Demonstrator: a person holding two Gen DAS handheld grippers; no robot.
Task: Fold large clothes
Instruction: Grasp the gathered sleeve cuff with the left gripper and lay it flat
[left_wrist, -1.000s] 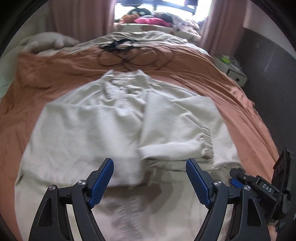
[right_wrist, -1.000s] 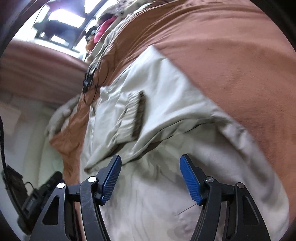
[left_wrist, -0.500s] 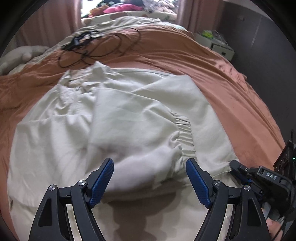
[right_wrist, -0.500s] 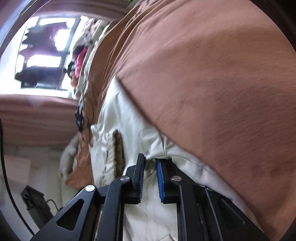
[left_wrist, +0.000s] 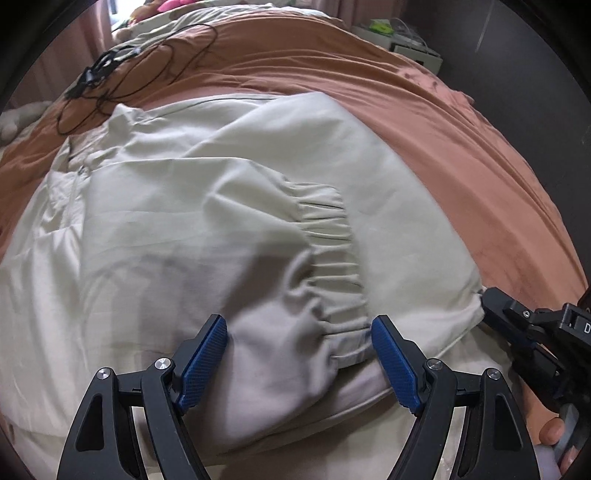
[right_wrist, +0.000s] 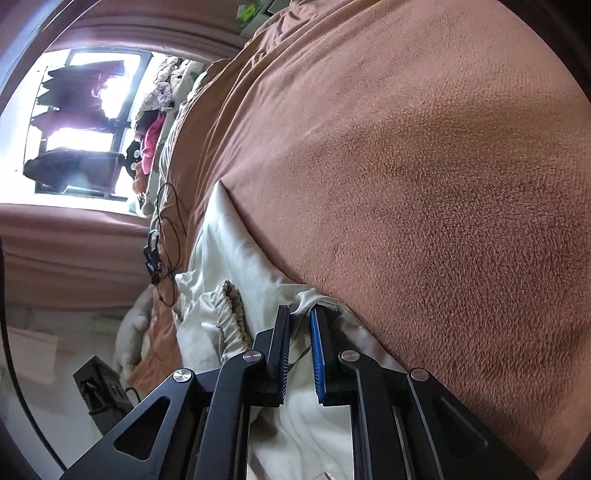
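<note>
A large cream jacket (left_wrist: 207, 206) lies spread on an orange-brown bedspread (left_wrist: 424, 122). One sleeve is folded across its body, its elastic cuff (left_wrist: 332, 266) near the front. My left gripper (left_wrist: 299, 354) is open, its blue pads either side of the sleeve end just below the cuff. My right gripper (right_wrist: 299, 350) is shut on the jacket's right edge (right_wrist: 306, 299), where it meets the bedspread (right_wrist: 424, 184). It also shows in the left wrist view (left_wrist: 517, 317) at the jacket's right corner. The cuff shows in the right wrist view (right_wrist: 231, 314).
A tangle of black cable (left_wrist: 110, 74) lies on the bedspread beyond the jacket's collar. A white bedside unit (left_wrist: 402, 44) stands at the far right. A pile of clothes (right_wrist: 155, 122) lies by the window. A dark wall runs along the bed's right side.
My left gripper has moved forward and down over the jacket to the folded sleeve's cuff. My right gripper has closed on the jacket's right edge.
</note>
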